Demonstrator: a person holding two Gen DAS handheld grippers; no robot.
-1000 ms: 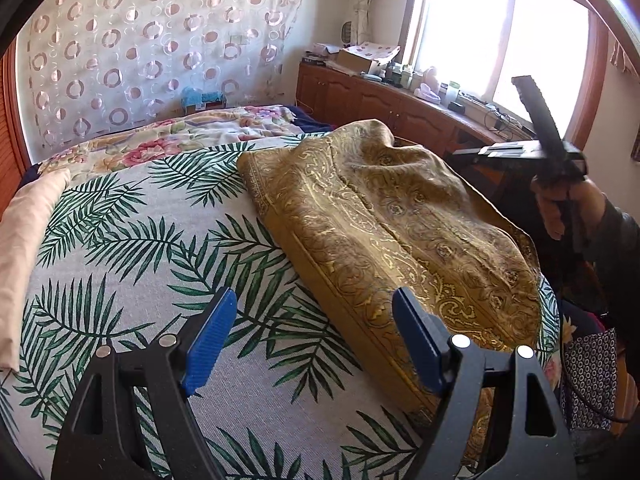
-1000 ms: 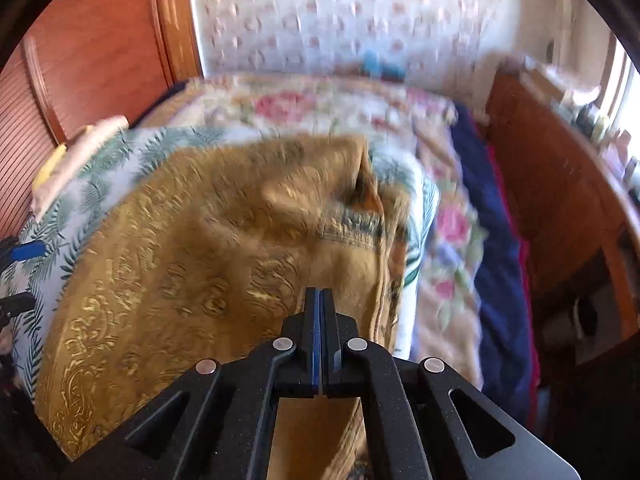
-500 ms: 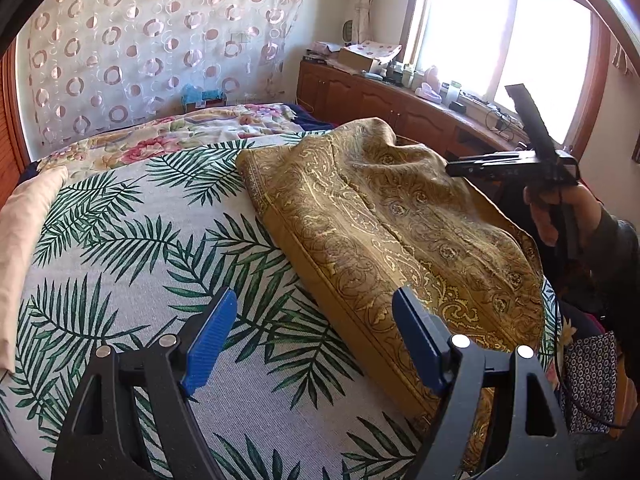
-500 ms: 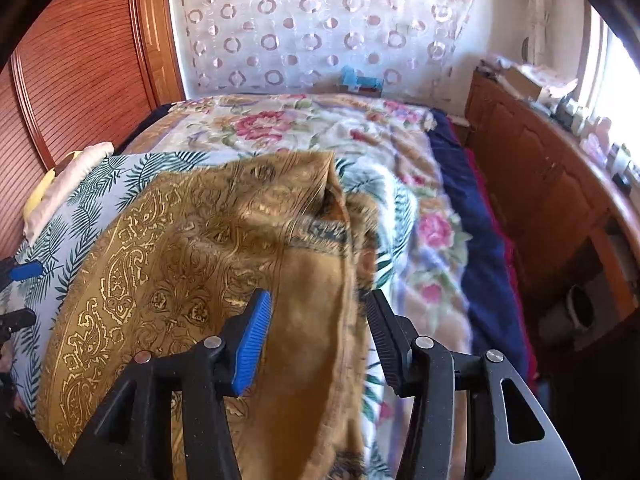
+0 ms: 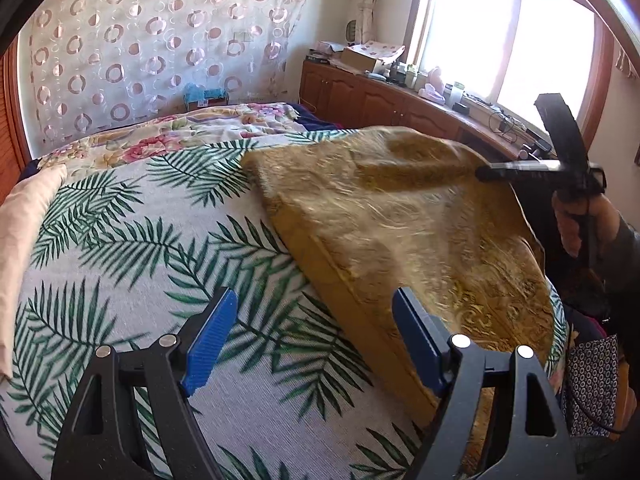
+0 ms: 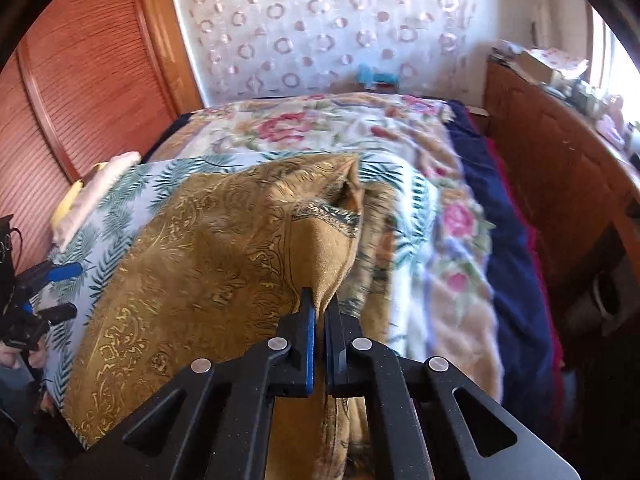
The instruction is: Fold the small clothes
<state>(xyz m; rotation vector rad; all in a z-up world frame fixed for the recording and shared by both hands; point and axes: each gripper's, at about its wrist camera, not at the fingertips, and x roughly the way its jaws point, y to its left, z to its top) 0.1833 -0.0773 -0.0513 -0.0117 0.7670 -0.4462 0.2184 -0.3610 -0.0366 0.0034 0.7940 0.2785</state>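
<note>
Gold patterned garment sprawled on palm-leaf sheet, near bed edge. My right gripper clamped on garment's edge, cloth tenting up from pinch. My left gripper gaping wide, nothing between pads, hovering over sheet just beside garment's long hem. Fabric reads thin, soft, drapey, likely light, maybe slippery. Best second hold: near hem corner.

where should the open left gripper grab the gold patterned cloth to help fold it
Take the gold cloth by its thick banded edge, which runs diagonally just ahead of the open left gripper. Come in low over the palm-leaf sheet; the right gripper already pinches the opposite side.
</note>
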